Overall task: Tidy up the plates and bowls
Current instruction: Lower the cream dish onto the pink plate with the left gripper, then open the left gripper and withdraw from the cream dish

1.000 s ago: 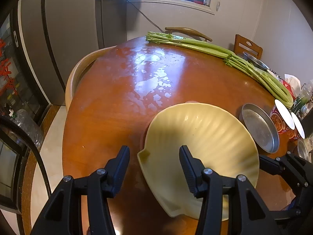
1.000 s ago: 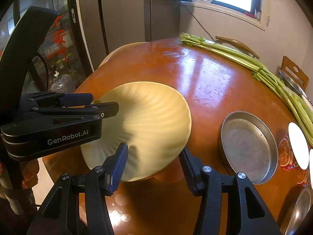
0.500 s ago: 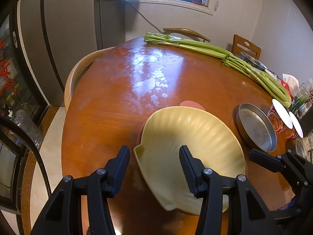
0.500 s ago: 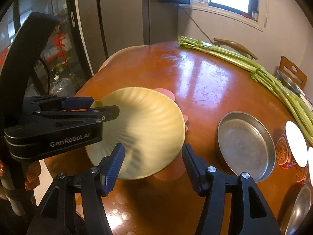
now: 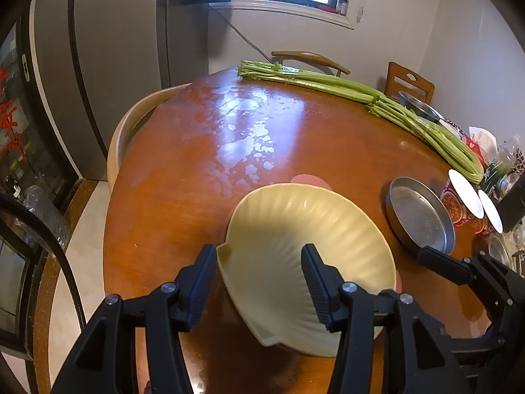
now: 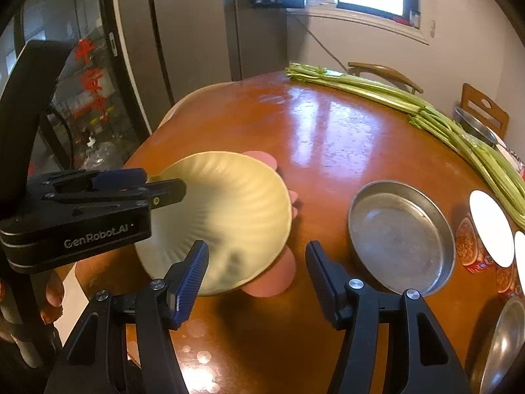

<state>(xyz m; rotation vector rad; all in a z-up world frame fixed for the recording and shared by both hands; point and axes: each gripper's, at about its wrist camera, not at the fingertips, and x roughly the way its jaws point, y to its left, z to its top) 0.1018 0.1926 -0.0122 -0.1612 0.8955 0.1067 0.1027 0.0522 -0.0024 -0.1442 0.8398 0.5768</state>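
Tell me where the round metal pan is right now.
The round metal pan sits on the wooden table, to the right of the yellow shell-shaped plate in the right wrist view, with the red cups just beyond it toward the celery.

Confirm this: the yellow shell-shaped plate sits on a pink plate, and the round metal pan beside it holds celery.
Not quite. The right wrist view shows the round metal pan empty; the celery lies on the table farther back. The yellow shell-shaped plate does sit on a pink plate.
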